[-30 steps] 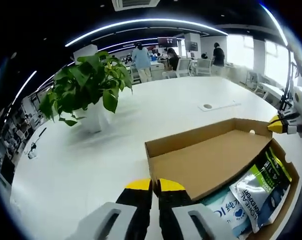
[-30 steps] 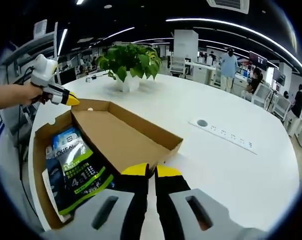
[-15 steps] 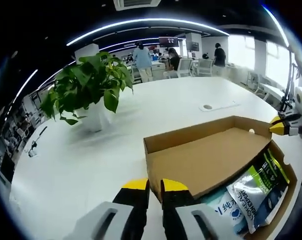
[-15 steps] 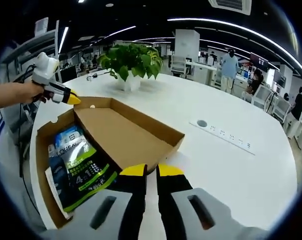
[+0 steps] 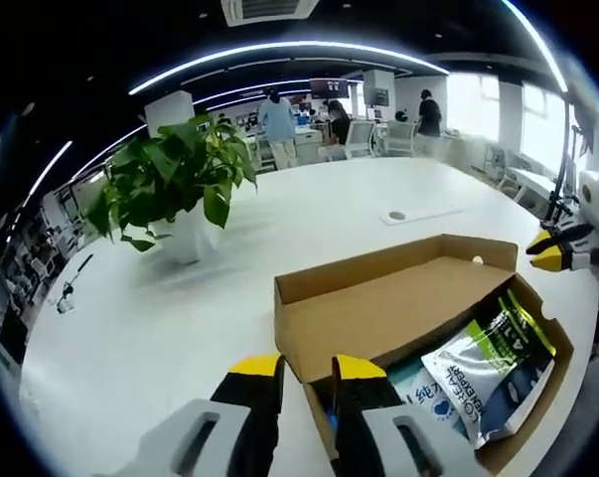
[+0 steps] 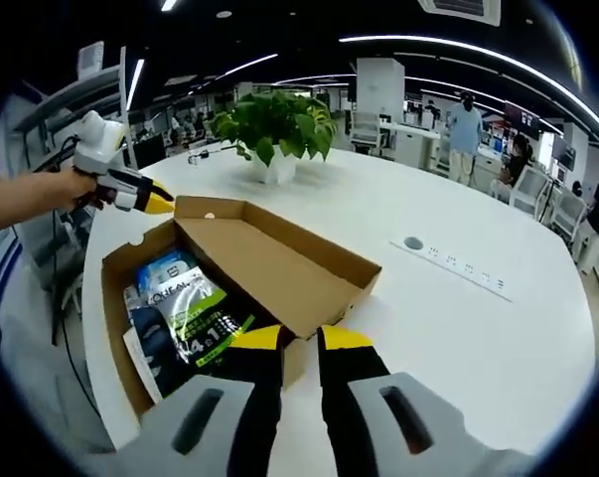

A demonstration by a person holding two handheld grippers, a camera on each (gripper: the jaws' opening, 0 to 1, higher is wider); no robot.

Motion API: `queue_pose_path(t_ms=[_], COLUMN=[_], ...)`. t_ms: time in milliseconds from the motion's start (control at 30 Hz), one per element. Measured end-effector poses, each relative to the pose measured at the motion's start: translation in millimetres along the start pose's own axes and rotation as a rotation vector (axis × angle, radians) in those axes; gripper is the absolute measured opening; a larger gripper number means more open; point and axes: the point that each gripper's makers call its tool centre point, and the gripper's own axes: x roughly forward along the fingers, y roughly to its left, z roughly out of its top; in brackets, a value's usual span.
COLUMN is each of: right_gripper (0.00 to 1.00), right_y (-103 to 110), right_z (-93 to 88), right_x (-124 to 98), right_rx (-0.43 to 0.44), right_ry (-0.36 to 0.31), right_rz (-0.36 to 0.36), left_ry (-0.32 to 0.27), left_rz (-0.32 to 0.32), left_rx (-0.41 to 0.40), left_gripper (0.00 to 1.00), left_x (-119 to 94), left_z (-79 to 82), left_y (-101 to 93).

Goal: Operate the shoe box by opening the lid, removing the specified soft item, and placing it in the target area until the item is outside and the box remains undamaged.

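A brown cardboard shoe box (image 5: 567, 350) lies on the white table with its lid (image 5: 398, 313) raised and tilted across the far half. Inside lie a green-and-black soft packet (image 5: 488, 363) and a blue-and-white packet (image 5: 418, 397). My left gripper (image 5: 307, 370) is open, its yellow tips either side of the box's near corner. My right gripper (image 5: 552, 253) hovers by the opposite corner. In the right gripper view the right gripper (image 6: 301, 340) is open at the lid's (image 6: 269, 268) near corner, beside the green-and-black packet (image 6: 195, 318). The left gripper (image 6: 158, 204), in a hand, is at the far corner.
A leafy plant (image 5: 170, 184) in a white pot stands on the table beyond the box, also plain in the right gripper view as the plant (image 6: 274, 124). A flat outlet strip (image 6: 458, 268) lies on the table. Several people stand at desks far behind.
The jaws of both grippers have parted from shut to a small gap. Both cameras have come in over the box, so more of the packets shows.
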Motion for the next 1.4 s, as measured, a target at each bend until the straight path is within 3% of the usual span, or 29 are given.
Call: queue_pose_path(t_ms=[267, 767, 1400], right_gripper=[0.17, 0.22, 0.26], right_y=[8.9, 26.6, 46.3], right_z=[-7.5, -14.4, -28.4], right_x=[-1.8, 7.6, 32.9], right_rx=[0.007, -0.025, -0.104], right_ry=[0.036, 0.105, 0.227], right_rz=[0.01, 0.059, 0.103], left_ry=[0.011, 0.083, 0.198], left_rz=[-0.04, -0.158, -0.358], left_rx=[-0.009, -0.045, -0.158], left_gripper=[0.23, 0.25, 0.25], left_x=[-14.8, -32.5, -32.9], left_z=[-8.4, -44.6, -80.1], left_y=[-18.4, -71.8, -121.6])
